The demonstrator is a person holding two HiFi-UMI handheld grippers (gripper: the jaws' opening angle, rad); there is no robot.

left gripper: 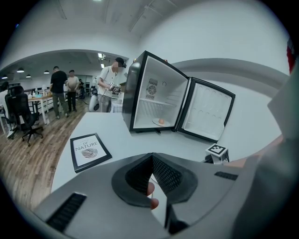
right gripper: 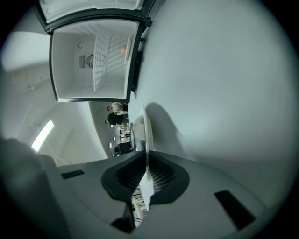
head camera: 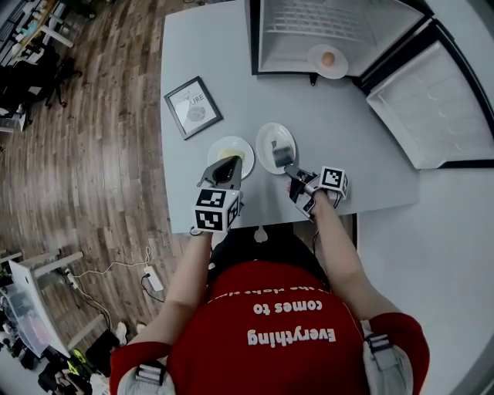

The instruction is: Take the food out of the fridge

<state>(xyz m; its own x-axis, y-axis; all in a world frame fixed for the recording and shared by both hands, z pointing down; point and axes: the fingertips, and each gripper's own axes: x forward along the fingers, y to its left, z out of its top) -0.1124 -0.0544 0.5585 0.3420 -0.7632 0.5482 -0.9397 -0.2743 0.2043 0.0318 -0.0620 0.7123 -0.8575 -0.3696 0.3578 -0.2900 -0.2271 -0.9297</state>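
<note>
Orange food (head camera: 328,58) is seen on a dish (head camera: 340,68) inside the open fridge (head camera: 293,23). On the grey table (head camera: 347,154) a plate (head camera: 266,136) is pinched at its rim by the right gripper (head camera: 282,154). The left gripper (head camera: 231,163), jaws together, is held above another plate (head camera: 217,146). People (left gripper: 106,86) in the room are shown only in the gripper views.

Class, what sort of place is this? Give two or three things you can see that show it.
Probably an open-plan office or lab: an office chair and desks on a wood floor, people standing behind, and a mini fridge set on a grey table.
</note>
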